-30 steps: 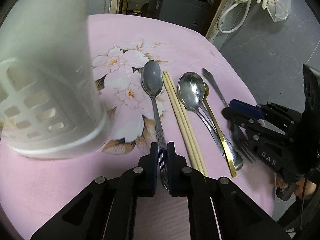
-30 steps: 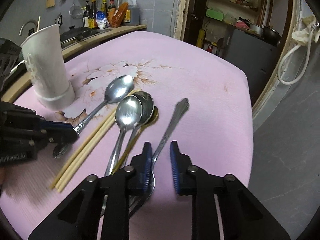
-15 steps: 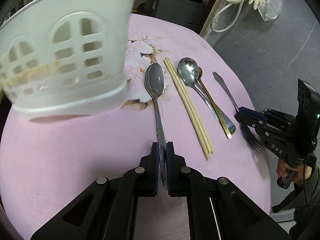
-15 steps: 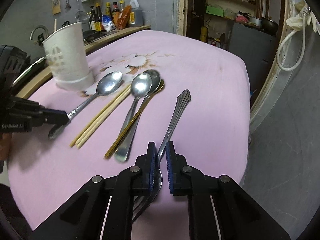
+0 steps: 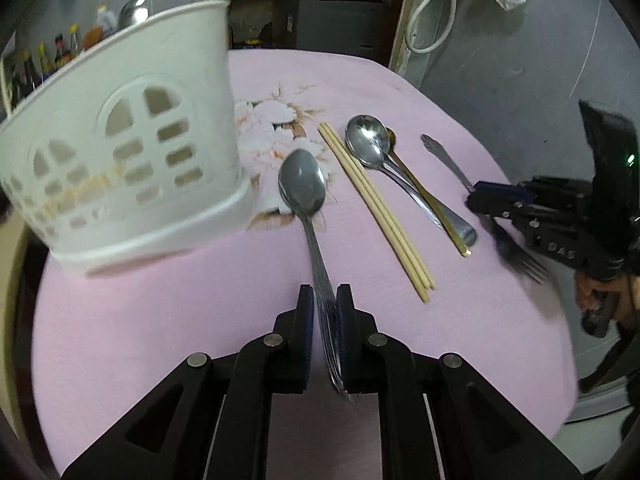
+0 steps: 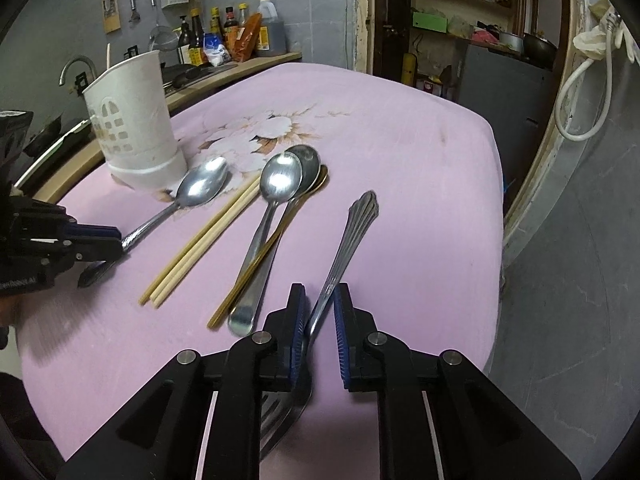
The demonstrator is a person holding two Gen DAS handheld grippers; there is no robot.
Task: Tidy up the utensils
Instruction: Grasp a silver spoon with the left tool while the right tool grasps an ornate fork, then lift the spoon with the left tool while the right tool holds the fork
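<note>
My left gripper [image 5: 325, 320] is shut on the handle of a steel spoon [image 5: 304, 188] and holds it raised, bowl pointing away. A white slotted utensil holder [image 5: 124, 140] stands just left of the spoon's bowl. My right gripper [image 6: 320, 320] is shut on the neck of a steel fork [image 6: 352, 228], its tines hanging below the fingers. A pair of chopsticks [image 5: 376, 208], a steel spoon [image 5: 368, 146] and a gold spoon [image 5: 428, 204] lie side by side on the pink tablecloth [image 5: 160, 320].
The holder [image 6: 132, 120] stands near the table's left edge by a wooden counter [image 6: 224, 76] with bottles. The table's right edge drops to a grey floor [image 6: 580, 240]. A doorway with shelves lies behind.
Both grippers have lifted and pulled back: the left with its spoon, now off the cloth, and the right closed on the fork and raised it. The holder looks farther away.
</note>
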